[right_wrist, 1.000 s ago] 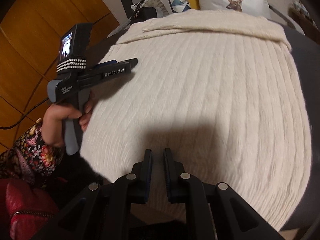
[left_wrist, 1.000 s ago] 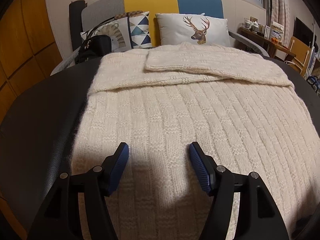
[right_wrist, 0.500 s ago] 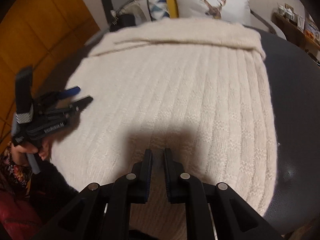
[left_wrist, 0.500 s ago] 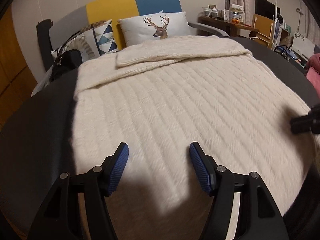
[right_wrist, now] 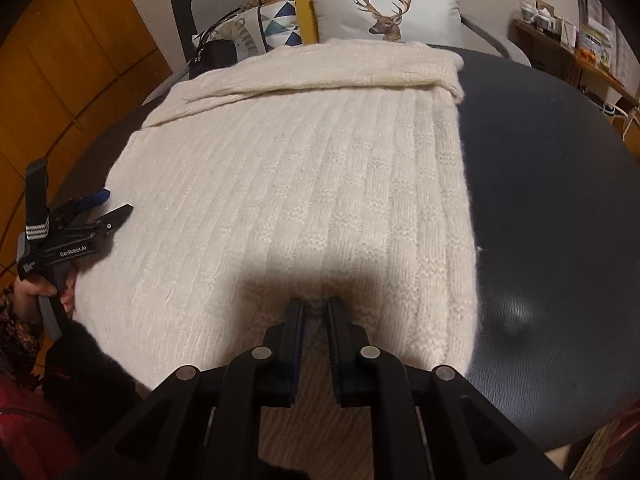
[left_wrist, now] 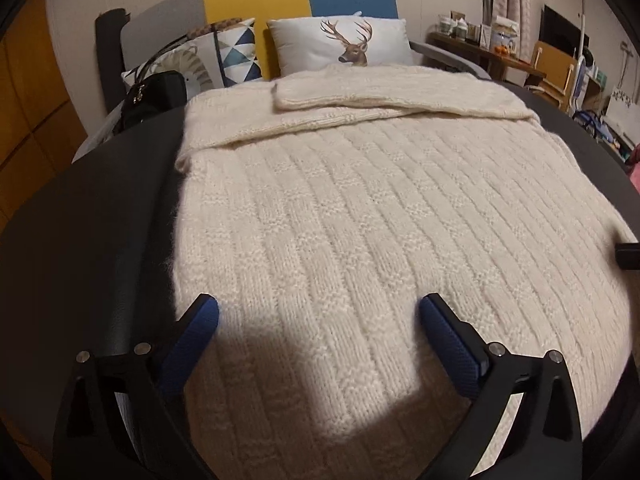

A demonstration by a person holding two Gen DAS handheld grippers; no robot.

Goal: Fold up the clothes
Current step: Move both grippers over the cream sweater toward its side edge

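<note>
Cream knit sweater (left_wrist: pixel 360 240) lies flat on the dark round tabletop (right_wrist: pixel 560 220), filling the centre of both frames, top part folded over into a band at the far edge. Left gripper (left_wrist: pixel 319 312) at lower centre of its frame: fingers (left_wrist: pixel 192 340) opening, spread wide, nothing between them, over the sweater's near left edge. Right gripper (right_wrist: pixel 314 312) at bottom centre of its frame: fingers nearly pressed together, a bit of knit shows in the gap; can't tell if it's pinched. Deer pillow (right_wrist: pixel 386 12) at upper centre, black handbag (left_wrist: pixel 154 98) at upper left
</note>
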